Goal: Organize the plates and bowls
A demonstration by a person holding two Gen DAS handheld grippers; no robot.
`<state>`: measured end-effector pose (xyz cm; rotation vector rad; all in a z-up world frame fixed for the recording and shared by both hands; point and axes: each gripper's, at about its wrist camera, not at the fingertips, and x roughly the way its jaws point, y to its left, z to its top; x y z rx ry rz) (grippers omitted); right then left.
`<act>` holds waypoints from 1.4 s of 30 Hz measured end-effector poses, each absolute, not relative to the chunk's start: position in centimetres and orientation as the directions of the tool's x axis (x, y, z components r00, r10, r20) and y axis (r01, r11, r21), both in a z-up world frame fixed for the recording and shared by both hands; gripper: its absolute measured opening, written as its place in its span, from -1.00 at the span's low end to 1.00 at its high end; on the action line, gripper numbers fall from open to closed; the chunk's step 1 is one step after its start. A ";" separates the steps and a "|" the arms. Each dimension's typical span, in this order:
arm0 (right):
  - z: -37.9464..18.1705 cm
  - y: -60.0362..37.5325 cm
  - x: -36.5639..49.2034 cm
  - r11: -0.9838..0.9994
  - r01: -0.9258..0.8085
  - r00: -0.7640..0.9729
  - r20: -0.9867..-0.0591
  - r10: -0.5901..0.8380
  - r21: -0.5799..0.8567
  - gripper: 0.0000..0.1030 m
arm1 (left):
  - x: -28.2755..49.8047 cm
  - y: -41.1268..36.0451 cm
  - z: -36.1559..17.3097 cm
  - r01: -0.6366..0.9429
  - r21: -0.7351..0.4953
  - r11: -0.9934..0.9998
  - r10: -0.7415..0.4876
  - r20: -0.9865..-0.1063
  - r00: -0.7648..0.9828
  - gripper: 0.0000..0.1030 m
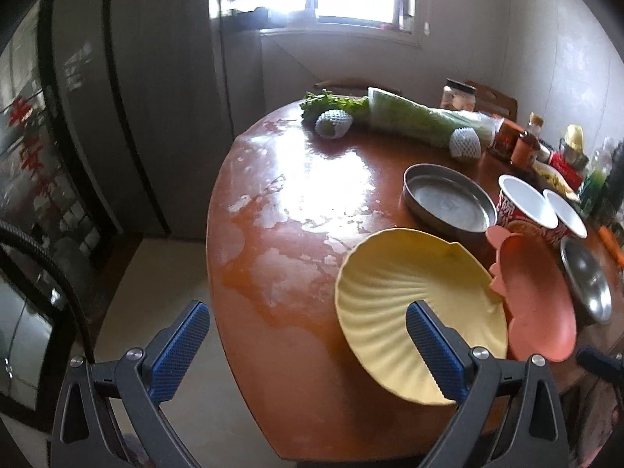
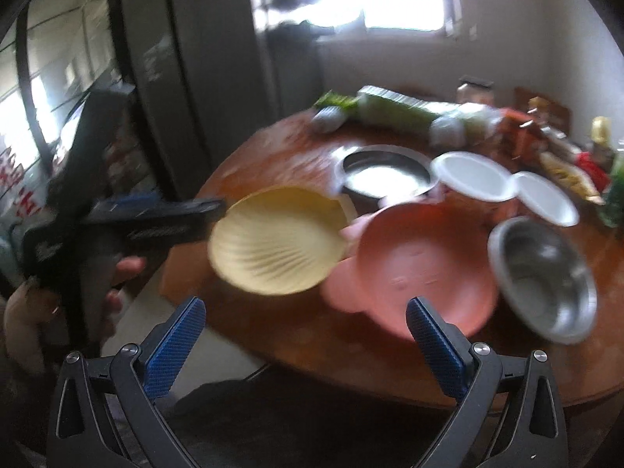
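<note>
A yellow shell-shaped plate [image 1: 394, 304] lies near the front edge of the round wooden table [image 1: 296, 202]. It touches a pink plate with ear-like tabs [image 1: 542, 304] to its right. My left gripper [image 1: 308, 337] is open, and its right finger [image 1: 433, 351] overlaps the yellow plate's near rim with nothing clamped. In the blurred right wrist view, my right gripper [image 2: 306, 331] is open and empty, short of the pink plate [image 2: 421, 265]. A hand holds the left gripper [image 2: 216, 208] at the left rim of the yellow plate [image 2: 277, 241].
A flat steel pan [image 1: 448, 199] sits behind the plates and a steel bowl [image 1: 585, 277] to the right. Two red paper cups [image 1: 522, 202] stand by them. Cabbage [image 1: 413, 121], greens, jars and bottles line the far side. A dark cabinet stands left.
</note>
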<state>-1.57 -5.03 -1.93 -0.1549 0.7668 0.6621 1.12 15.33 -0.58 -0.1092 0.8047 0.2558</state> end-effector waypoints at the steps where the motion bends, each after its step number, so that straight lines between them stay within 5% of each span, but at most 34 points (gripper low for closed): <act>1: -2.3 -4.4 -1.6 0.778 -0.615 0.501 -0.700 0.509 0.125 1.00 | 1.5 15.5 -0.7 -0.257 0.004 0.966 0.179 -0.727 0.663 0.97; 11: -4.6 -2.4 0.3 0.793 -0.547 0.395 -0.752 0.528 0.270 0.96 | 6.6 15.8 -2.3 -0.093 0.052 0.994 0.100 -0.753 0.650 0.83; 16: -4.8 -2.1 1.0 0.807 -0.476 0.371 -0.752 0.546 0.351 0.87 | 8.4 15.4 -3.1 -0.046 0.052 0.998 0.069 -0.765 0.640 0.61; 26: -5.2 -0.5 1.8 0.831 -0.447 0.407 -0.752 0.518 0.331 0.41 | 9.5 15.7 -4.8 0.025 -0.054 0.998 -0.058 -0.794 0.605 -0.39; 42: -4.2 2.4 5.9 0.846 -0.459 0.477 -0.728 0.493 0.273 0.28 | 7.2 20.1 -4.0 -0.047 -0.070 0.996 -0.025 -0.779 0.626 -0.57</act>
